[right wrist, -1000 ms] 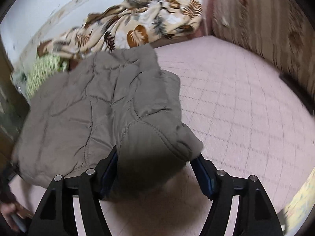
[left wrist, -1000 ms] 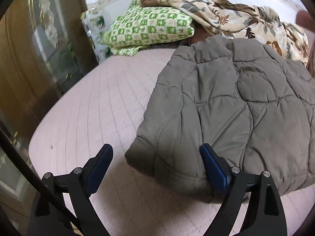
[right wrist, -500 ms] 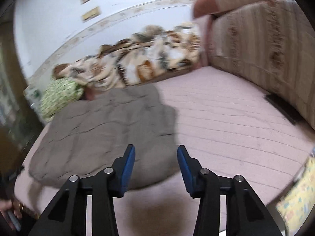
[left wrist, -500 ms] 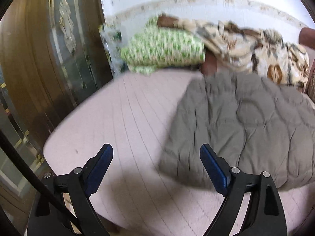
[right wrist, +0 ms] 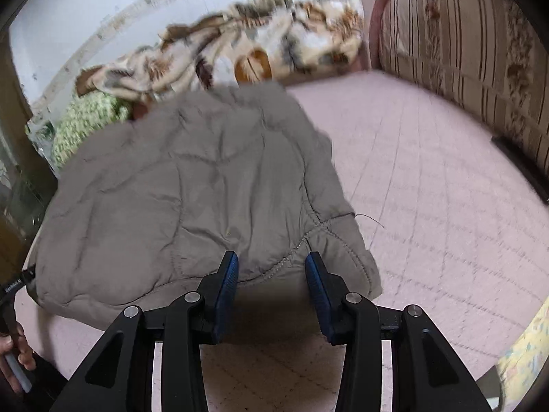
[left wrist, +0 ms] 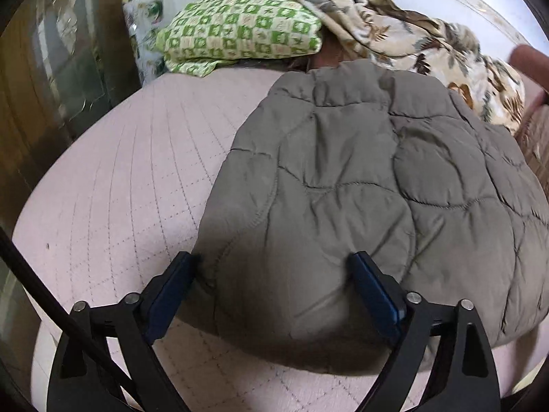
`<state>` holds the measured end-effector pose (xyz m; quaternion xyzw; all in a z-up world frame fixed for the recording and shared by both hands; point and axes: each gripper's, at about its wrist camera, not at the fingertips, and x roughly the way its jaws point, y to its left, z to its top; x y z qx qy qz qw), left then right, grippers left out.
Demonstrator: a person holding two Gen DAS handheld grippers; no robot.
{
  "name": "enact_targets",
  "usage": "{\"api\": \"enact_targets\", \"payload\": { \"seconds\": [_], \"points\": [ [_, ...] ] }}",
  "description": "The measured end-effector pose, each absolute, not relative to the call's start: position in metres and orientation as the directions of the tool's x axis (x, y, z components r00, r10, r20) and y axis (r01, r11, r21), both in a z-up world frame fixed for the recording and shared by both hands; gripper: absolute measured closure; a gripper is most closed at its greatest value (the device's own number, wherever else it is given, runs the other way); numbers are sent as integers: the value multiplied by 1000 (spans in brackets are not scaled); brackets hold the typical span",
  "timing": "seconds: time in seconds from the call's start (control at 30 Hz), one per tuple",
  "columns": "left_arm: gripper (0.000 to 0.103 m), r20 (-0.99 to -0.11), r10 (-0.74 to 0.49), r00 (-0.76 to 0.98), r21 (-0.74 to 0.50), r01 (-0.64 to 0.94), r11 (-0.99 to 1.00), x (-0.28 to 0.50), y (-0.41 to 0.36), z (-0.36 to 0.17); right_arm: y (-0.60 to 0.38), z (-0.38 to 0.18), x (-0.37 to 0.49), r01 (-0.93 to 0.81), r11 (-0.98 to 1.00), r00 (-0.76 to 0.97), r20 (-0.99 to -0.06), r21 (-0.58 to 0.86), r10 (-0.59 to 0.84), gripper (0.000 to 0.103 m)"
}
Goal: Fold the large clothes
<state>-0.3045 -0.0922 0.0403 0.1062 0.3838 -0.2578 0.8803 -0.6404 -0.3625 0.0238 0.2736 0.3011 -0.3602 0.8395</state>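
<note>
So the quilted grey jacket (left wrist: 360, 189) lies on the pink bed (left wrist: 120, 189). Left gripper (left wrist: 274, 281) is spread wide around its near-left corner, not pinching. Right gripper (right wrist: 271, 274) sits half-spread over the hem at 6 o'clock, nothing pinched.

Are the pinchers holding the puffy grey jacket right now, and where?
No. Both the left gripper and right gripper stand open at the near edge of the jacket, pads not pressing it.
</note>
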Motion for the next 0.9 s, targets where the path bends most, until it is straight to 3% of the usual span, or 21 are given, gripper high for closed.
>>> {"api": "enact_targets", "payload": {
  "seconds": [0.17,0.27,0.4,0.63,0.67,0.9],
  "points": [
    [9,-673,-362,645,-4,486,874,-314,-84,53,-360,28,-637,785,579,544,-694,221,-471,58],
    [9,-600,-402,692,-5,499,866,-326,-81,73,-342,55,-640,789,593,557,-593,161,-581,57],
    [9,-561,-482,673,16,591,807,-342,-111,92,-327,76,-616,726,674,630,-527,138,-570,52],
    [9,-650,-479,590,98,690,717,-342,-189,67,-341,81,-537,657,751,649,-561,72,-514,46],
    [9,-657,-475,585,98,691,716,-341,-191,60,-344,78,-529,656,753,642,-567,58,-516,41],
    [6,-682,-484,548,49,695,718,-324,-202,41,-367,30,-501,644,764,575,-688,46,-443,33]
  ]
}}
